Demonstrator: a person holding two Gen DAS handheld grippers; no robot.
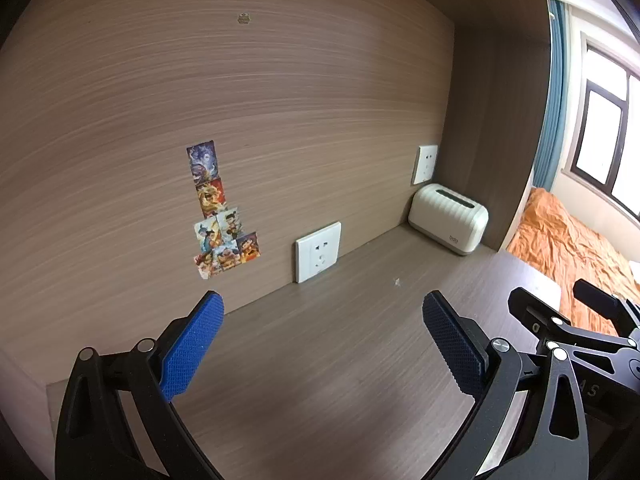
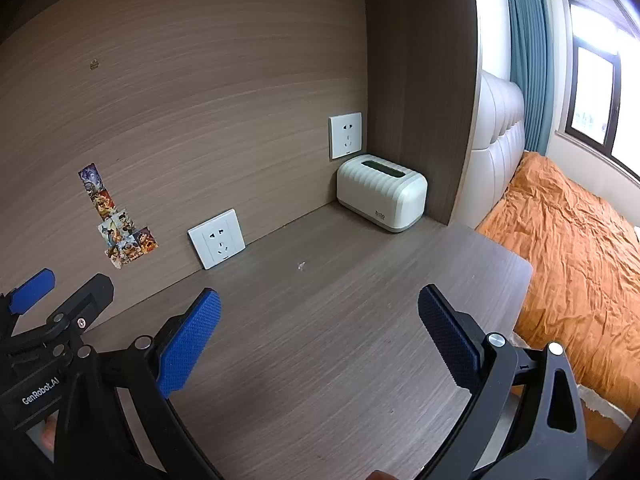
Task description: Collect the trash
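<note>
A tiny white scrap of trash (image 1: 397, 281) lies on the wooden desk (image 1: 320, 360), seen also in the right wrist view (image 2: 301, 266). A cream desktop bin with a slot on top (image 1: 448, 218) stands in the back right corner, and it shows in the right wrist view (image 2: 382, 194). My left gripper (image 1: 322, 340) is open and empty above the desk, well short of the scrap. My right gripper (image 2: 319, 340) is open and empty beside it. Each gripper shows at the edge of the other's view.
Two white wall sockets (image 1: 318, 252) (image 1: 426, 164) sit on the wood back panel, with several picture stickers (image 1: 218, 216) to the left. The desk's right edge (image 2: 524, 280) borders a bed with an orange cover (image 2: 580, 248). A window is at far right.
</note>
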